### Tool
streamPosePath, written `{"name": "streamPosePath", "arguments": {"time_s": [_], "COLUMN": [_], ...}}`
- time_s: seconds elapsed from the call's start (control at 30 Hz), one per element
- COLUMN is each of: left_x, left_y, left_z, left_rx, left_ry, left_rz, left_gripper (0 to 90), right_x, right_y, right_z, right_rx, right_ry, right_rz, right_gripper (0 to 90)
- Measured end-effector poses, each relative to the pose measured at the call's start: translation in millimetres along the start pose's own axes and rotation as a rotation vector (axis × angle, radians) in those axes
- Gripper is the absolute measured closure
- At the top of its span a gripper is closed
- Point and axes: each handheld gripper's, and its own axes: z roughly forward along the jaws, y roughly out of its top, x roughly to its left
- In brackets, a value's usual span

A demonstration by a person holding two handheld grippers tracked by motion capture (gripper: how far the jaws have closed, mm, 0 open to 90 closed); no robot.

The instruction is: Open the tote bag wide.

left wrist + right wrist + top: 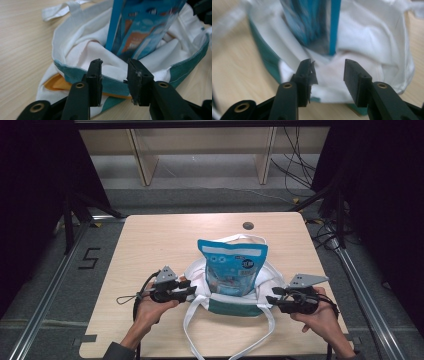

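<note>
Two grippers, left (191,290) and right (270,299), fingers parted, empty, flanking tote bag (227,305) rim

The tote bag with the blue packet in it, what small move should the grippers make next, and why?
Probably close both grippers on the bag's rim. The blue packet stands half inside the tote bag, whose mouth is slumped around it. The left gripper and right gripper each sit open at the rim on opposite sides, so gripping there would let them lift the cloth up around the packet.

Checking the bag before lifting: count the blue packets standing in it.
1. A single blue packet stands upright in the middle of the white tote bag, between both grippers; others may be hidden behind it.
</note>
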Motion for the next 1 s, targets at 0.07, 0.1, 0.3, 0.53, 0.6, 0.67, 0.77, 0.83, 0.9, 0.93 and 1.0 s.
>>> {"name": "streamPosePath", "arguments": {"time_s": [0.07, 0.1, 0.3, 0.53, 0.6, 0.67, 0.77, 0.83, 0.9, 0.93, 1.0], "left_x": [0.0, -0.8, -3.1, -0.6, 1.3, 5.4, 12.3, 18.5, 25.5, 28.0, 32.0], "left_y": [-5.1, -6.7, -20.3, -21.0, -20.1, -17.4, -14.2, -11.2, -8.0, -7.0, -5.4], "left_z": [9.3, 12.6, 33.9, 39.4, 41.4, 44.7, 48.9, 51.9, 54.4, 56.0, 58.9], "left_rx": [0.021, 0.026, 0.11, 0.12, 0.111, 0.112, 0.109, 0.107, 0.117, 0.113, 0.104], "left_ry": [-0.022, -0.02, 0.009, 0.022, 0.033, 0.055, 0.076, 0.09, 0.103, 0.109, 0.12], "left_rz": [-0.021, -0.015, 0.06, 0.06, 0.05, 0.054, 0.049, 0.048, 0.053, 0.037, 0.02], "left_gripper": [65.8, 67.3, 78.0, 80.4, 81.1, 81.7, 82.6, 82.8, 82.8, 82.9, 83.1], "right_x": [-2.8, -2.9, -0.8, -4.6, -7.3, -10.9, -15.9, -20.9, -25.8, -27.1, -32.1], "right_y": [-6.2, -9.7, -20.1, -18.7, -16.5, -13.4, -7.9, -2.8, 0.4, 3.5, 7.6], "right_z": [14.6, 20.9, 45.1, 53.0, 56.2, 60.2, 66.2, 70.2, 77.6, 78.3, 83.2], "right_rx": [0.06, 0.088, 0.154, 0.153, 0.15, 0.147, 0.145, 0.155, 0.119, 0.144, 0.137], "right_ry": [-0.045, -0.048, -0.05, -0.074, -0.079, -0.085, -0.093, -0.094, -0.108, -0.105, -0.105], "right_rz": [-0.041, -0.043, -0.078, -0.064, -0.066, -0.061, -0.052, -0.052, -0.054, -0.037, -0.038], "right_gripper": [64.8, 67.0, 79.6, 82.2, 82.2, 82.3, 82.3, 82.8, 82.8, 82.8, 82.9]}}
